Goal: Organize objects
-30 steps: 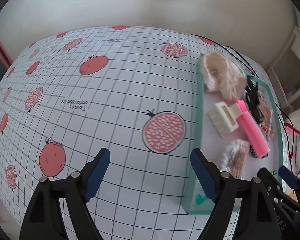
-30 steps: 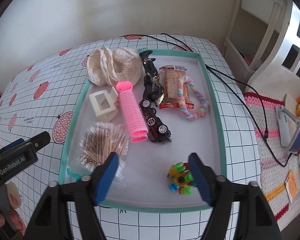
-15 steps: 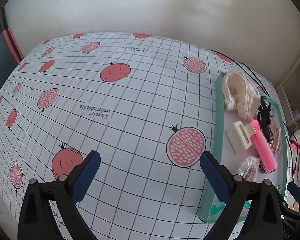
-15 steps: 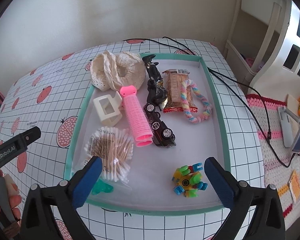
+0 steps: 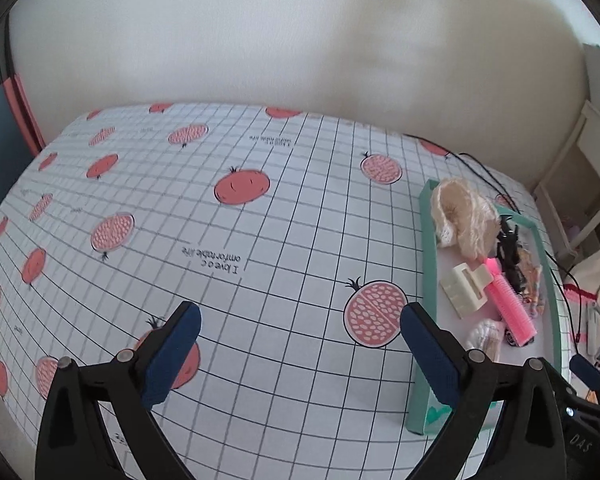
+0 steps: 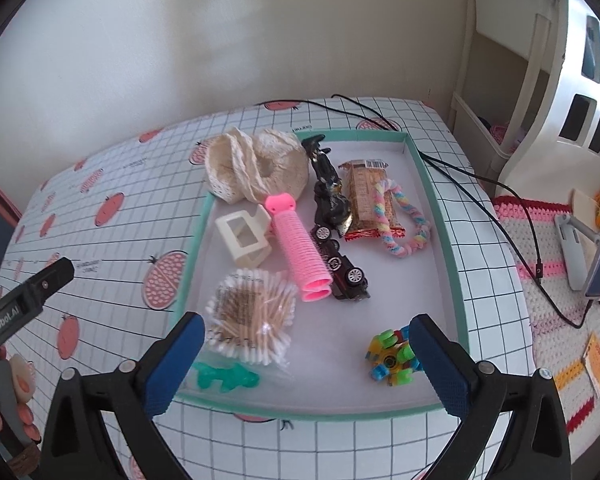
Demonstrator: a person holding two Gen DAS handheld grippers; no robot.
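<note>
A teal-rimmed white tray [image 6: 440, 216] holds a cream lace bundle [image 6: 256, 168], a cream hair clip [image 6: 242, 234], a pink hair roller [image 6: 300, 248], black toy cars [image 6: 342, 268], a snack bar [image 6: 366, 196], a pastel rope loop [image 6: 404, 220], a bag of cotton swabs [image 6: 250, 320], a green figure [image 6: 224, 376] and a multicoloured block toy [image 6: 392, 358]. My right gripper [image 6: 306, 360] is open and empty above the tray's near edge. My left gripper [image 5: 298, 356] hangs open and empty over the pomegranate-print tablecloth [image 5: 204, 232], left of the tray [image 5: 428, 280].
A black cable [image 6: 500, 200] runs off the table's right side toward a crocheted rug [image 6: 540, 280]. White furniture [image 6: 540, 80] stands at the right. A wall backs the table. A person's hand [image 6: 4, 412] holds the left tool.
Both grippers have pulled back and risen, so the table and tray look farther away. Both sets of jaws spread wider. Tray contents have not moved.
</note>
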